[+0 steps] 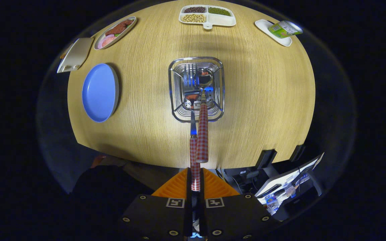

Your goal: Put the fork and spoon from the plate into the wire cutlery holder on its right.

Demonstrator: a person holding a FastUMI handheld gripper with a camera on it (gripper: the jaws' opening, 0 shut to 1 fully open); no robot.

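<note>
The wire cutlery holder (pixel 196 89) stands mid-table, straight ahead of my fingers and seen from above. A spoon (pixel 202 134) with a red checked handle stands in it, bowl down, its handle leaning back toward me. My gripper (pixel 195 175) is shut on the end of the fork's (pixel 193 147) matching checked handle. The fork's steel shaft runs forward into the holder, and its tines lie inside beside the spoon's bowl. The blue plate (pixel 99 92) lies bare to the left of the holder.
Along the far edge sit a divided white tray of beans (pixel 207 16), an oval dish of food (pixel 114 31), a white board (pixel 75 54) and a small dish with a green packet (pixel 281 29). A screen and bottles (pixel 286 187) stand below the table's near edge, to the right.
</note>
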